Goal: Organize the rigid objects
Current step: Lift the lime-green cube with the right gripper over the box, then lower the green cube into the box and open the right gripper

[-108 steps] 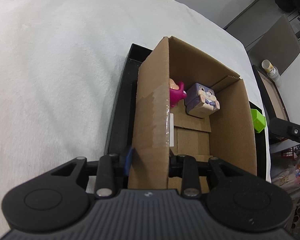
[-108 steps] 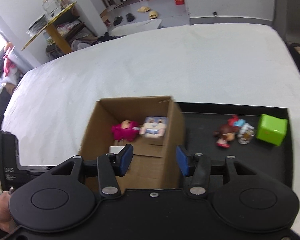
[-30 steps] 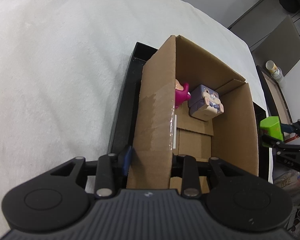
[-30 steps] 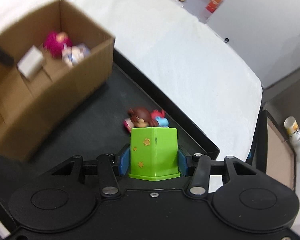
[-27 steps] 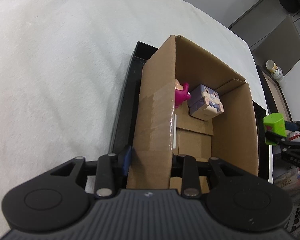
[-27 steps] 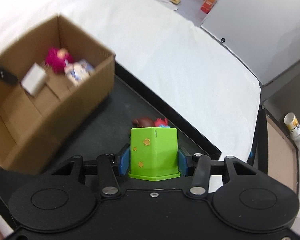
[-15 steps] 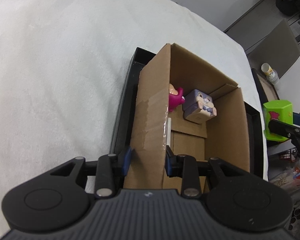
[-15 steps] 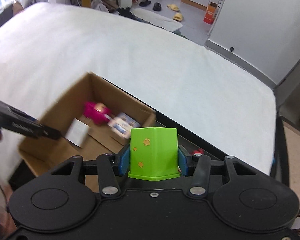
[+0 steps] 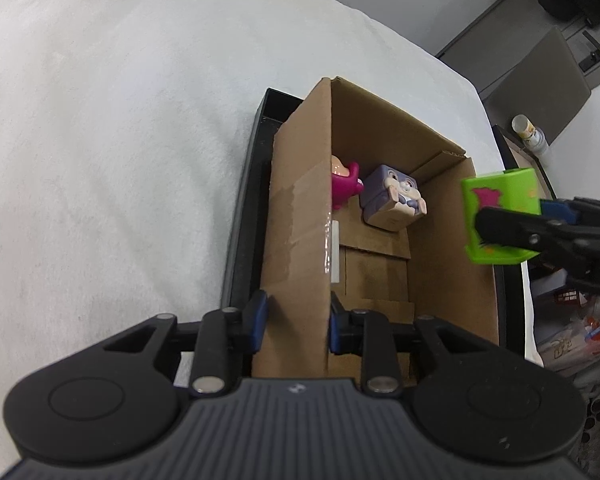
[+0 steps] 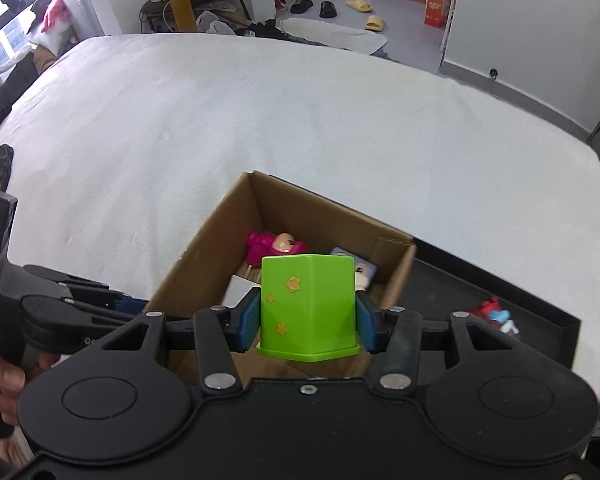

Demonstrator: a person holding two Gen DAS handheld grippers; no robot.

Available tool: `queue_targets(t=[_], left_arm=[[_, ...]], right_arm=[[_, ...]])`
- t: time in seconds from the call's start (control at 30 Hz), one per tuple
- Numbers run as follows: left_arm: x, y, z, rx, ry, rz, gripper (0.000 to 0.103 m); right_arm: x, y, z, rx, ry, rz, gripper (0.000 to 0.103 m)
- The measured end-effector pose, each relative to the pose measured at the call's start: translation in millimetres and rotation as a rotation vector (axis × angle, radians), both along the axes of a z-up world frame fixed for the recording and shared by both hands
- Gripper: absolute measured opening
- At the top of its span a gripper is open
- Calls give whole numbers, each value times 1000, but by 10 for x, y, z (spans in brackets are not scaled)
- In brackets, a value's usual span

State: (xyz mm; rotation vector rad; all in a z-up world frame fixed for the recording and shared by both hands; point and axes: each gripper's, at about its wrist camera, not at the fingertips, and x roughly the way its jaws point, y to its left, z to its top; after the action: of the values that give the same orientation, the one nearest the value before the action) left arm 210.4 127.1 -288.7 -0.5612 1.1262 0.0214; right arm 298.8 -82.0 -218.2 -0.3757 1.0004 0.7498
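An open cardboard box (image 9: pixel 296 240) (image 10: pixel 204 256) stands on a black tray (image 9: pixel 244 200) (image 10: pixel 540 332) on a white cloth. My left gripper (image 9: pixel 294 320) is shut on the box's left wall near its front corner. My right gripper (image 10: pixel 307 322) is shut on a green plastic block (image 10: pixel 308 312) (image 9: pixel 500 216) with orange stars, held above the box's right rim. Inside the box lie a pink doll (image 9: pixel 344 184) (image 10: pixel 276 246) and a purple rabbit cube (image 9: pixel 392 196) (image 10: pixel 362 270).
Small red and blue figures (image 10: pixel 496 316) lie on the tray to the right of the box. The white cloth (image 10: pixel 260 120) spreads wide behind and to the left. A bottle (image 9: pixel 528 132) and furniture stand beyond the bed's right edge.
My right gripper took the green block from the tray, lifted it and carried it left over the box. The left gripper kept hold of the box wall.
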Motion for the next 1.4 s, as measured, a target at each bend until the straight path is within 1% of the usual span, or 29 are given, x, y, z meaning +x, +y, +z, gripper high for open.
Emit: queue_targets(t=[0.13,0.43,0.6,0.73,0.8,1.07,1.23,1.4], left_arm=[[-7,35,-20,-31,7,13,29],[-33,82,-21,-48,6,15,29],[-49,91,-17,-47,2,9,30],[-36,87,-20,-51,3,9,30],[-35,85,-18,-50,1,9,30],[-33,66,-13,-39,1,12,30],[-46,40,6,-31,2,16,30],[-55,34,3,-28,3,27,30]], right_arm=[[-16,104,-110,3,30,-10,48],[37,234,-329,-23,80,-53,48],[62,325,-491,-57,111,-89,48],[67,405,-652,-105,133,-100,48],[61,435,-685,-128,121,-96,50],[20,361,-515,-84,105,-78,50],[-10,297,-402,-73,106,-66,50],[-6,184,-234,-47,97,-62,50]])
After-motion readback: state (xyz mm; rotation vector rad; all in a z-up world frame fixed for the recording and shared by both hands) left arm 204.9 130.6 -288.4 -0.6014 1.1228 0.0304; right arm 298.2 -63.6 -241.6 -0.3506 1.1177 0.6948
